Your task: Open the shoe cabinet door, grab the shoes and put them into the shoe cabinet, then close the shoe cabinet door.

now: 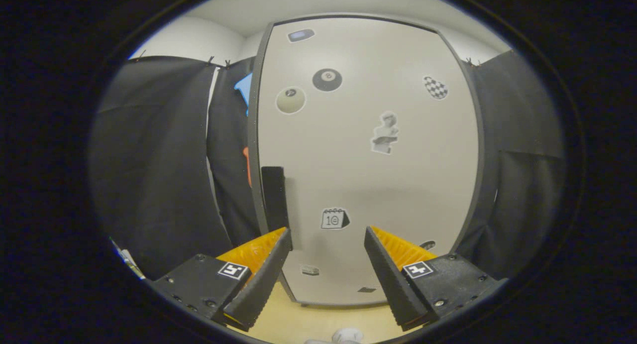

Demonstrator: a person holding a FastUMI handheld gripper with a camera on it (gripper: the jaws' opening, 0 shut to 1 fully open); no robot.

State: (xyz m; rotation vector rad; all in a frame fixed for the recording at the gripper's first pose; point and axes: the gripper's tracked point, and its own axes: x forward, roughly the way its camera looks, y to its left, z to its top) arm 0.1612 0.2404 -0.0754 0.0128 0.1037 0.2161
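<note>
Facing the shoe cabinet door [368,160], which looks closed and flush, so the opening step seems not yet done. Gripper [327,234] is spread wide, fingers apart and holding nothing.

Risks, as a judgement: the dark handle [273,197] is a slim vertical strip hard against the door's left edge, so a sloppy approach could put one finger on the flat panel or the frame and the pinch would slip off. Pulling at an angle could also make the fingers slide down the strip. Stickers on the door, e.g. the calendar sticker [334,218], are flat and offer no grip.

Position: the door stands straight ahead, beyond the fingers; whether they touch it I cannot tell. The handle lies just above the left fingertip, not between the fingers. A whitish object [347,335], possibly a shoe, lies on the floor [298,319] below, nearer than the fingers; too cut off to be sure.
</note>
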